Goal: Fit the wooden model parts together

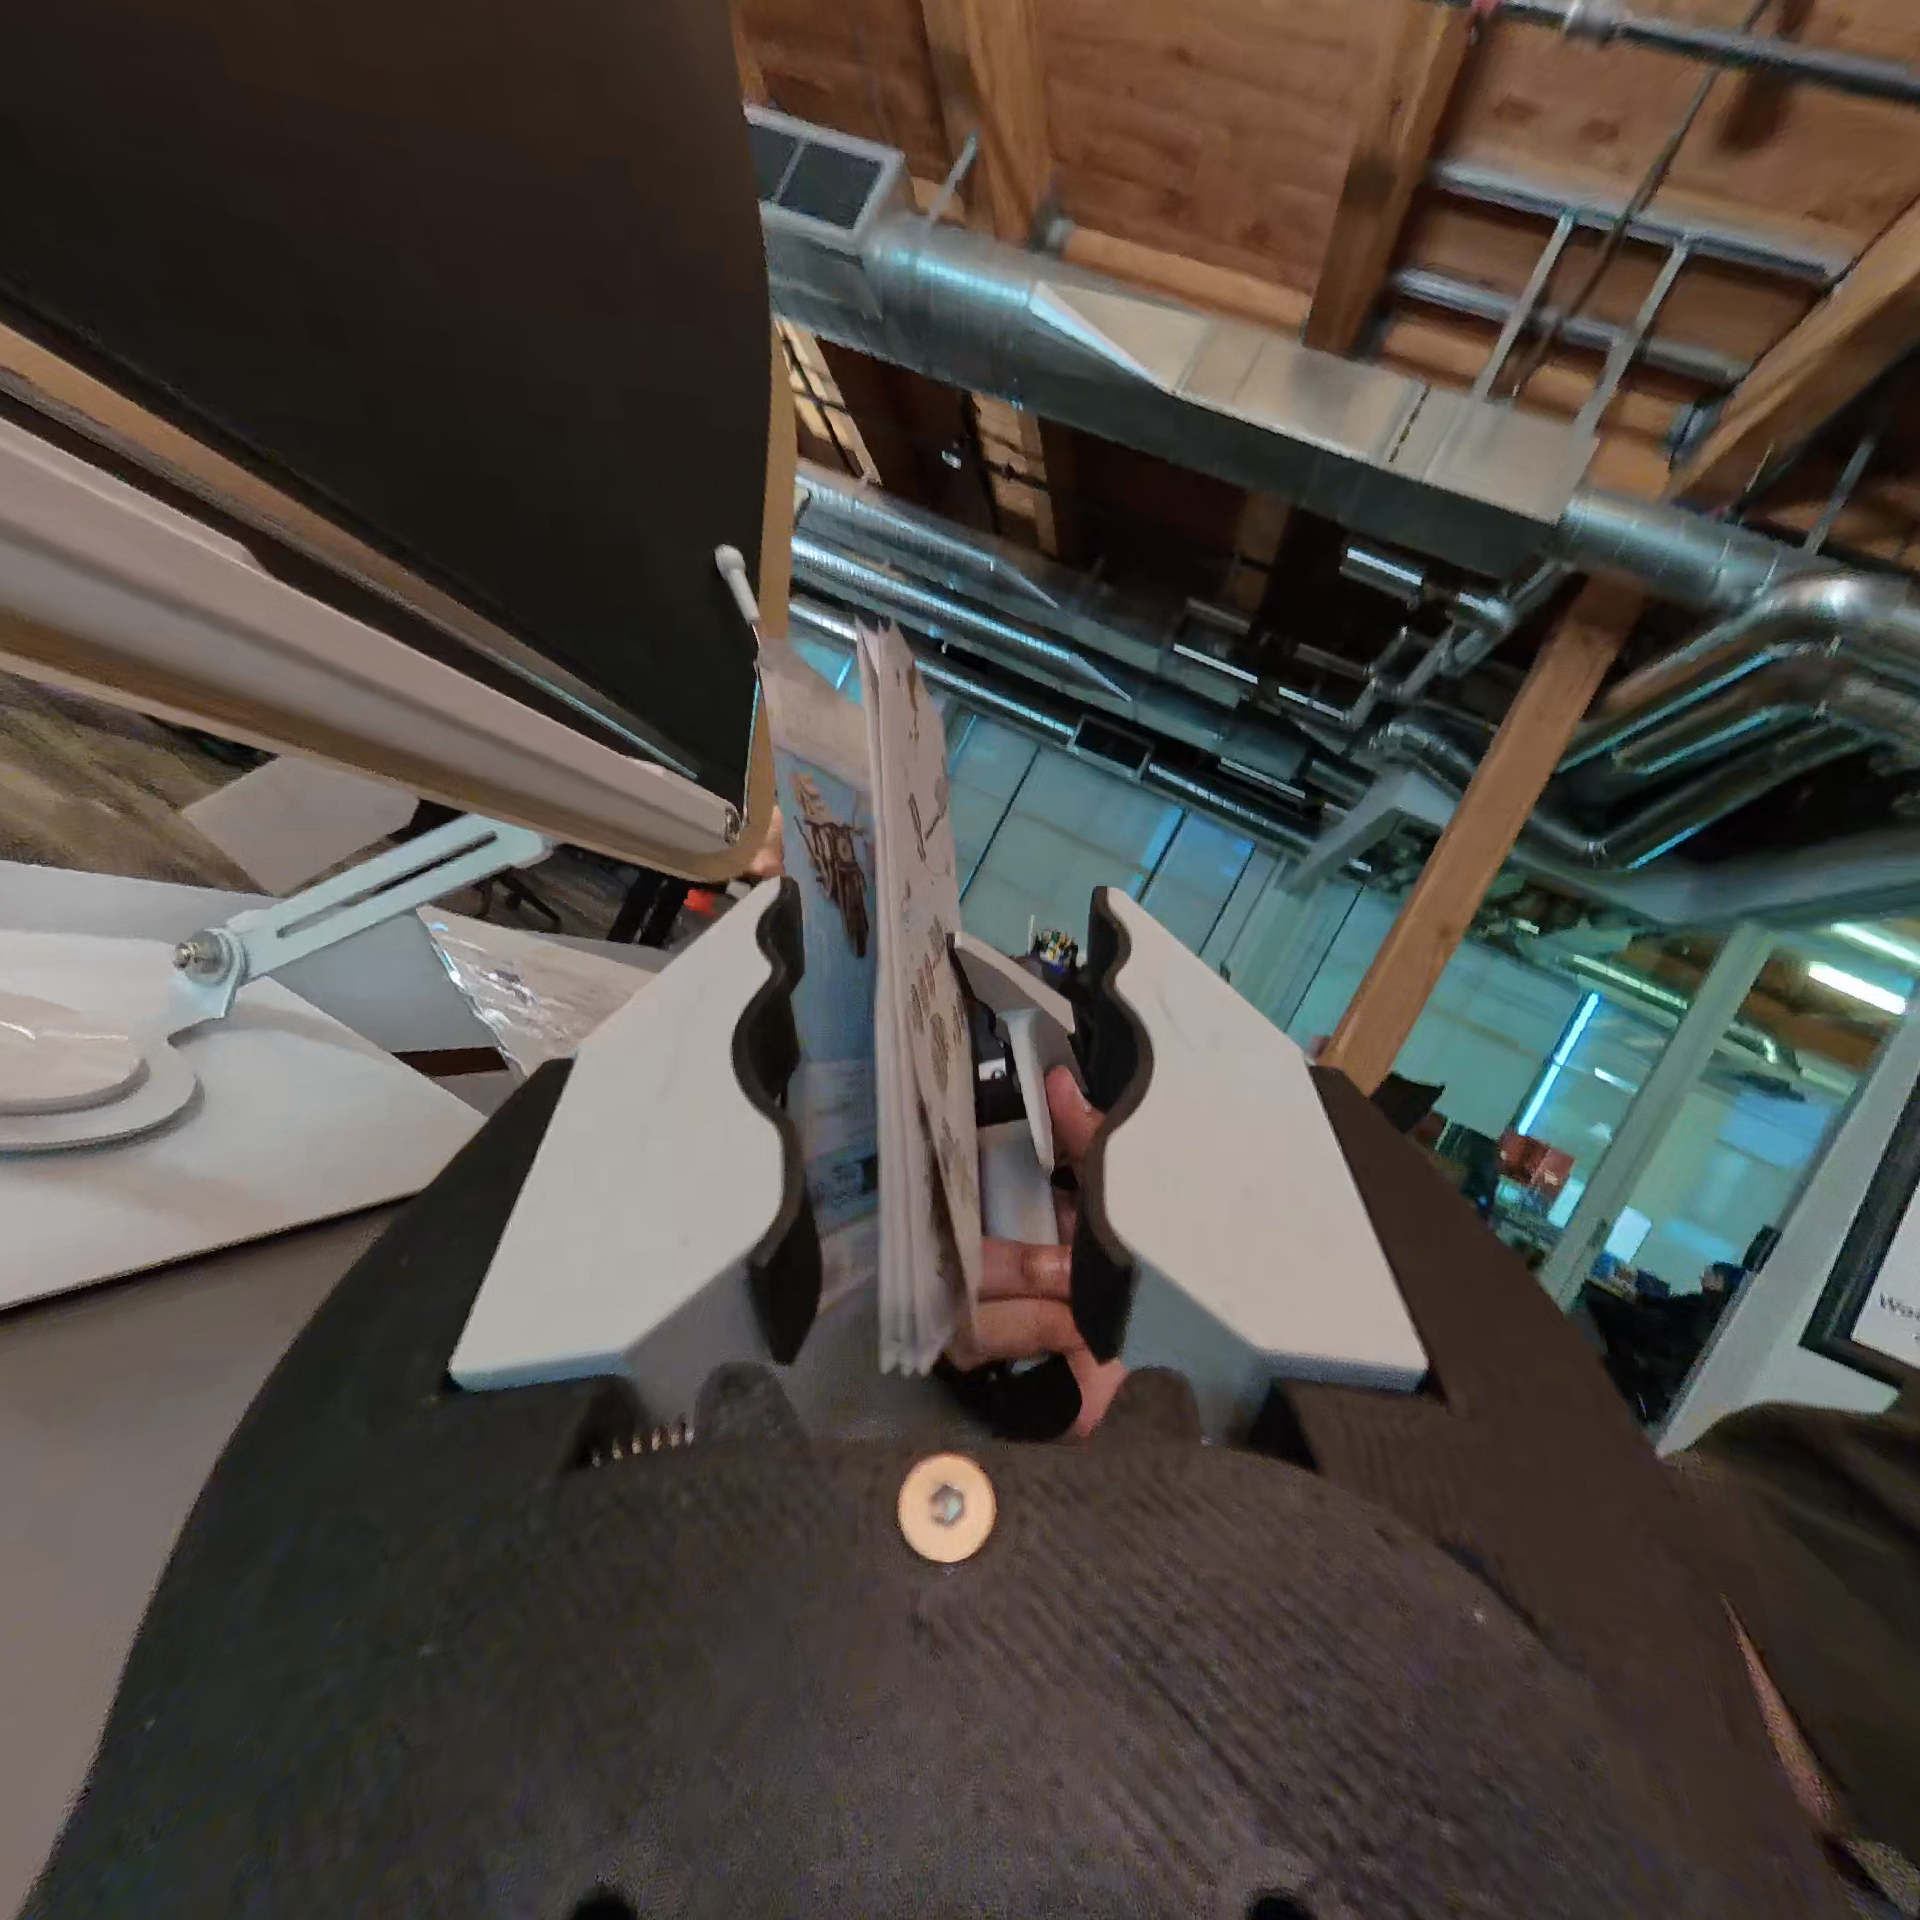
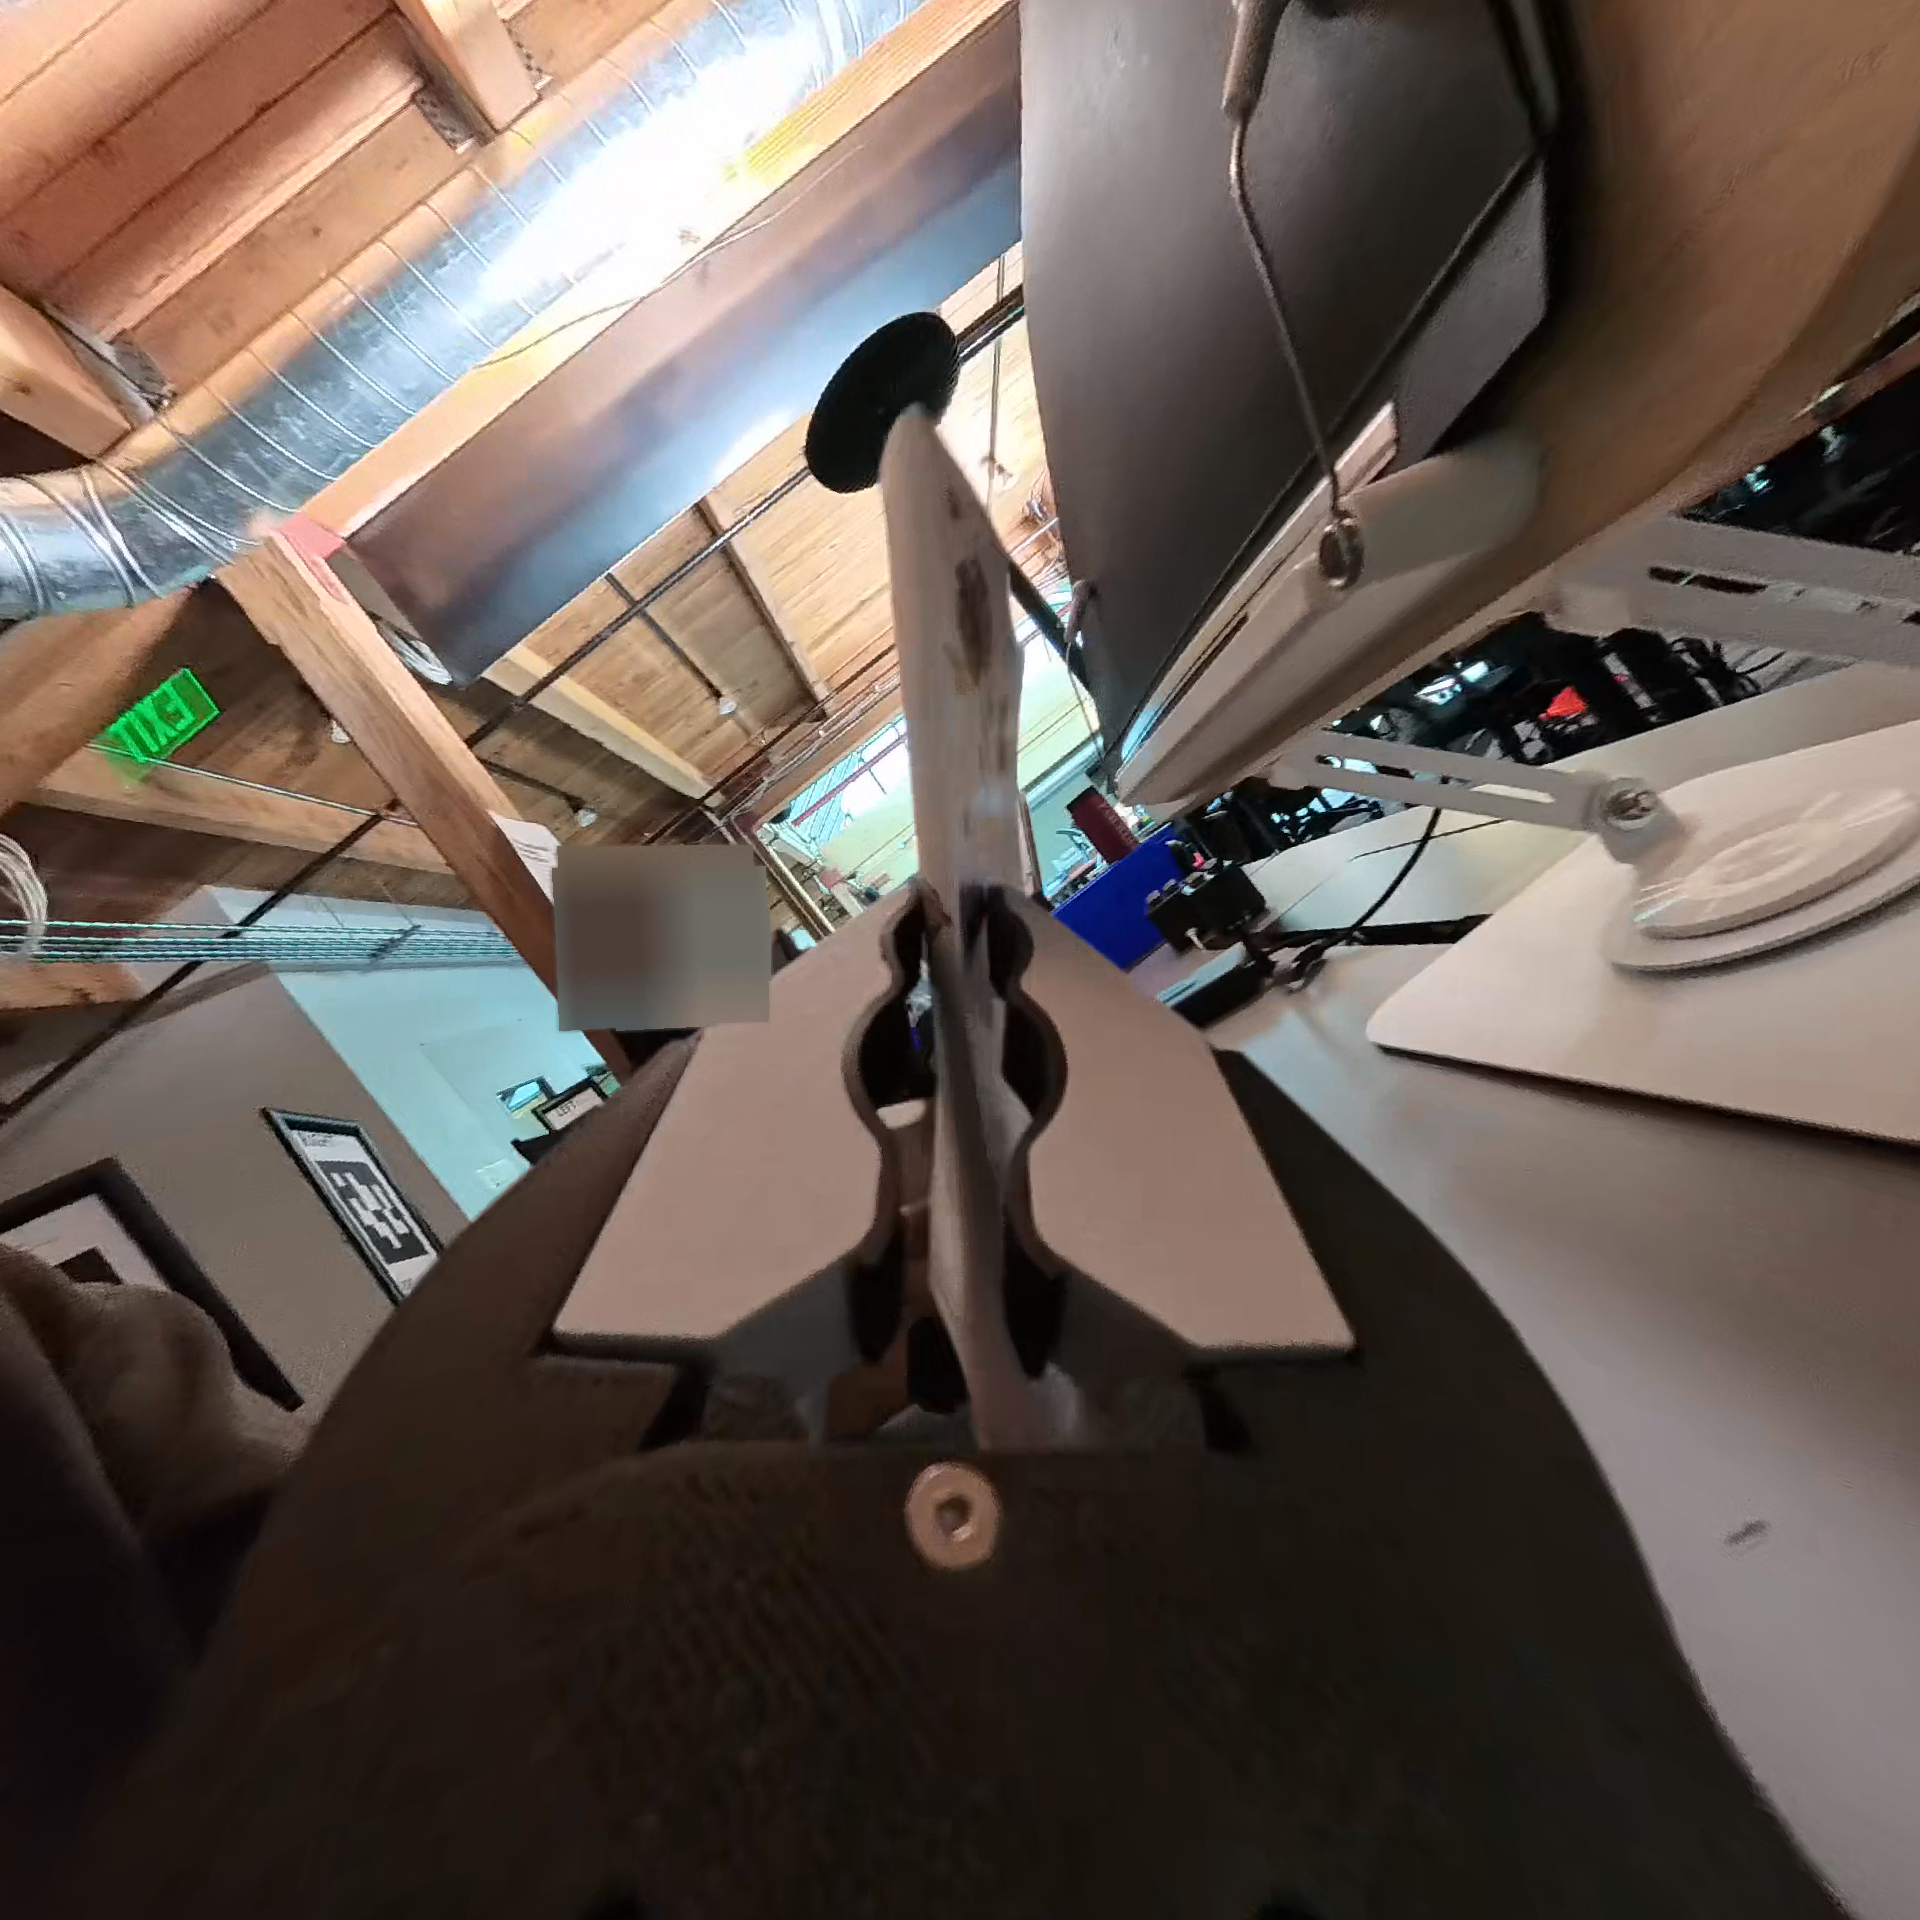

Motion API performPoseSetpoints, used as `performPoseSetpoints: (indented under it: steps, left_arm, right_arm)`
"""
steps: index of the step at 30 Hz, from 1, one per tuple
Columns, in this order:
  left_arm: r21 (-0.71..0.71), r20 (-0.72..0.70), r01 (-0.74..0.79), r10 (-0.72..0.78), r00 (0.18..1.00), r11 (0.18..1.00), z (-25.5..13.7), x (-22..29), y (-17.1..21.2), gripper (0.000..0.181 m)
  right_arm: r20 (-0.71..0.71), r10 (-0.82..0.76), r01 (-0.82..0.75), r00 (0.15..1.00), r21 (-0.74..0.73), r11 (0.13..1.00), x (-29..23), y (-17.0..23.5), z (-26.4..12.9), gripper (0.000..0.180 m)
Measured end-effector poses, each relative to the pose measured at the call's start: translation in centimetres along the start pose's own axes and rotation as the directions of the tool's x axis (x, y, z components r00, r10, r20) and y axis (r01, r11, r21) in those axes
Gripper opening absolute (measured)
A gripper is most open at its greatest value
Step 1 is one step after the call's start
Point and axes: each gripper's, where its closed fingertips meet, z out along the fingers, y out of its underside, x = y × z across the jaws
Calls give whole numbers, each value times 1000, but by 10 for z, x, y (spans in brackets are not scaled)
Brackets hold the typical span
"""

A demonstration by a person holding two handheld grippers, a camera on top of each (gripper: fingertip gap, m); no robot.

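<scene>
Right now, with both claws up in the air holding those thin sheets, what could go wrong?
1. The left claw looks open around the stack of sheets, so they could slide out.
2. The right claw pinches one thin sheet edge-on; it could bend or snap.
3. The monitor sits close by, so a swing might hit it.

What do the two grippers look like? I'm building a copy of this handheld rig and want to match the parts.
Both match. The left gripper has a rounded black body with a ribbed, printed-looking texture, one silver hex screw at its centre, and two flat pale grey fingers edged inside with wavy black pads. A small spring shows at its left finger's base. The right gripper has the same build. No cables show.
</scene>
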Motion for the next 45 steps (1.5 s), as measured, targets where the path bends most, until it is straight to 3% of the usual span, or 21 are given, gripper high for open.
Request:
performPoseSetpoints:
  steps: [10,28,34,35,36,40,43,45]
  left_arm:
    - [-203,20,23,-19,1000,979,12,-4,40,49]
    - [-260,-9,54,-59,998,964,18,2,54,51]
    - [-241,-45,60,-73,996,969,18,6,52,34]
    - [-237,-48,59,-72,996,970,18,6,51,28]
    - [-233,-60,52,-68,996,971,17,8,50,6]
    - [-178,-259,142,-186,948,974,8,35,31,0]
    - [-74,-488,321,-315,814,944,-10,57,-4,0]
    - [-56,-626,414,-355,694,908,-27,69,-25,0]
  right_arm:
    - [29,32,-35,999,97,995,-1,-18,-10,8]
    - [42,56,-60,998,93,994,-1,-14,-8,14]
    - [13,23,-23,1000,0,1000,0,3,2,19]
    - [13,8,-7,1000,-33,999,-2,9,5,21]
    - [22,-2,4,1000,-65,998,-4,14,8,24]
    - [118,82,-72,990,-89,993,-17,20,11,49]
    - [243,250,-226,937,-122,966,-31,21,12,66]
    - [243,279,-234,929,-199,952,-35,35,17,73]
